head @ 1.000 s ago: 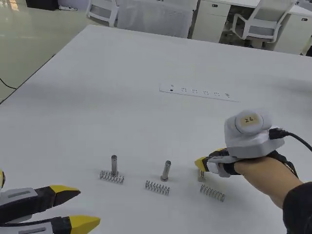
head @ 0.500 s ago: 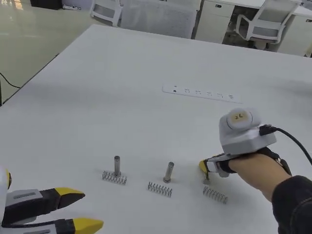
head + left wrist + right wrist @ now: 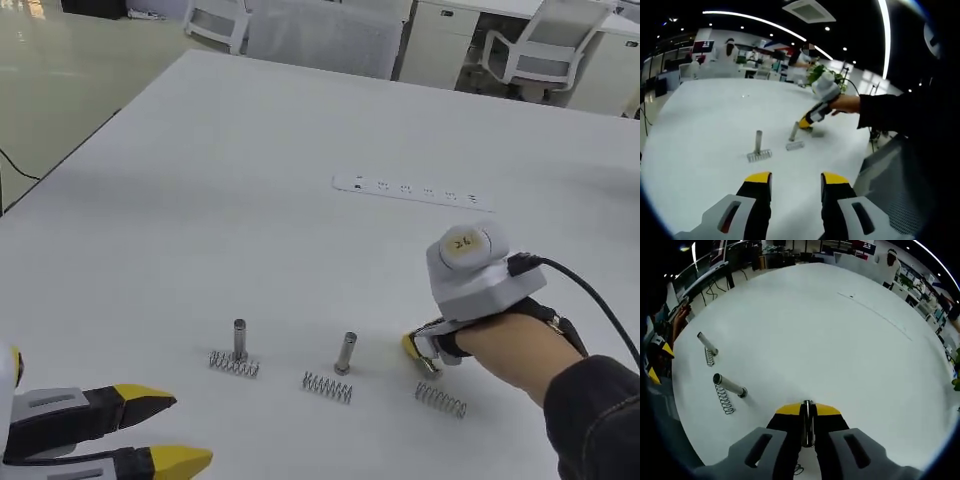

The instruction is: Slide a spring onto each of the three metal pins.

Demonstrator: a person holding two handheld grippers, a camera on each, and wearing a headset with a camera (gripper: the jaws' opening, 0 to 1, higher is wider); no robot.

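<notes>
Steel pin (image 3: pixel 807 432) clamped in right tool (image 3: pixel 807 409); coiled springs (image 3: pixel 327 387) flat.

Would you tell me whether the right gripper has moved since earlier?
Yes, the right gripper swung its body left toward the middle pin, tips staying by the right spring.

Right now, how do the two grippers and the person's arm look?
Both the left gripper and the right gripper have grey-white bodies, black jaws and yellow tips. The right one bears a round handwritten label on top and trails a black cable. The sleeve is dark.
</notes>
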